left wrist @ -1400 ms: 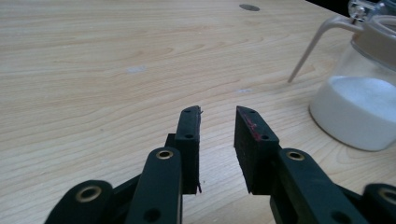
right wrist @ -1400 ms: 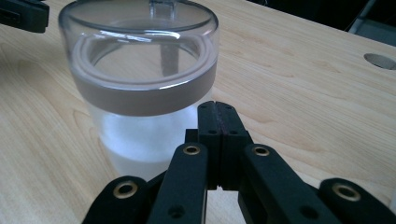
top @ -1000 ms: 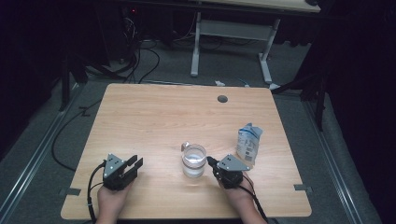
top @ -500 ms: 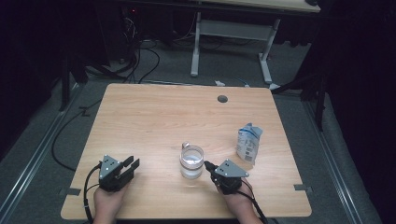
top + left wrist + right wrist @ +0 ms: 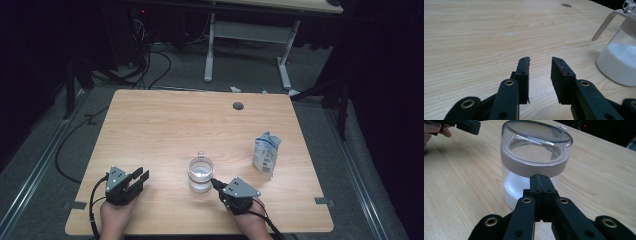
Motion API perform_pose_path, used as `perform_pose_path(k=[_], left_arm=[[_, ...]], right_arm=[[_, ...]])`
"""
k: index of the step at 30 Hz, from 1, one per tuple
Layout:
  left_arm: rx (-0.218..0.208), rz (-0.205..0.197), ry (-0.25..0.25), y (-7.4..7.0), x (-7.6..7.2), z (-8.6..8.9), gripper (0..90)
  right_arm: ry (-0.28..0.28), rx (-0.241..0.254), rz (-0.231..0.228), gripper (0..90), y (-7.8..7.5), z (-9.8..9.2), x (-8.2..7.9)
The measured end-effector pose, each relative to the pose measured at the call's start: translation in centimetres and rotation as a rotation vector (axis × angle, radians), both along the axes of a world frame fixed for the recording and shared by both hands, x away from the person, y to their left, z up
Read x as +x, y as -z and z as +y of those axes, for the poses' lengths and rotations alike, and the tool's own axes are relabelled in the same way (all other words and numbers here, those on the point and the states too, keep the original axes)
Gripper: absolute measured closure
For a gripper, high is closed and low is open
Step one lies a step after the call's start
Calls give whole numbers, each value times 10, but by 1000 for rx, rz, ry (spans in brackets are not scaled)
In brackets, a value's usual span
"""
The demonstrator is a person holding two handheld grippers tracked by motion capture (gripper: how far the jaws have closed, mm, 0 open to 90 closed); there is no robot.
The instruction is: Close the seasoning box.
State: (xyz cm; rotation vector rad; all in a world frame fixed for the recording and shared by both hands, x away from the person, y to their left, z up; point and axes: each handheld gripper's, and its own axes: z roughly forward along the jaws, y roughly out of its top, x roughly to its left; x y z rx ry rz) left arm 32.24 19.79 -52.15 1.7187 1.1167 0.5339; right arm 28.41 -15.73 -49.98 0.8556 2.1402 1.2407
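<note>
A clear jar (image 5: 201, 172) with a clear lid, a grey band and white powder inside stands near the table's front middle. In the right gripper view the jar (image 5: 534, 157) rises just beyond my right gripper (image 5: 540, 177), whose jaws are shut together with nothing between them. From above, the right gripper (image 5: 214, 183) points at the jar's right side; whether it touches I cannot tell. My left gripper (image 5: 141, 175) rests at the front left, open and holding nothing. In the left gripper view its jaws (image 5: 540, 62) stand apart over bare wood, with the jar (image 5: 619, 62) to the right.
A blue and white pouch (image 5: 265, 152) stands upright right of the jar. The wooden table (image 5: 200, 120) has a round cable hole (image 5: 238, 106) near its far edge. A second desk's legs and cables lie on the floor beyond.
My right gripper has drifted a little left and toward the table's front edge beside the jar. The left gripper, jar and pouch stay where they were.
</note>
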Motion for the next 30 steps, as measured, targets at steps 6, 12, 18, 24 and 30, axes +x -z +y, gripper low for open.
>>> perform_pose_path(k=[6, 12, 18, 24, 30], left_arm=[[3, -1, 2, 0, 0, -1, 683], [-8, 3, 14, 1, 2, -4, 683], [2, 6, 41, 3, -1, -7, 683], [7, -5, 35, 1, -3, -7, 673], [23, -1, 17, 1, -5, -5, 631]], right_arm=[[-4, 4, -1, 900, 1, 1, 0], [9, 24, 11, 890, -1, -2, 0], [51, 33, 18, 817, -2, -19, 3], [147, 36, 36, 713, 1, -59, 11], [269, 102, 36, 636, 6, -120, 0]])
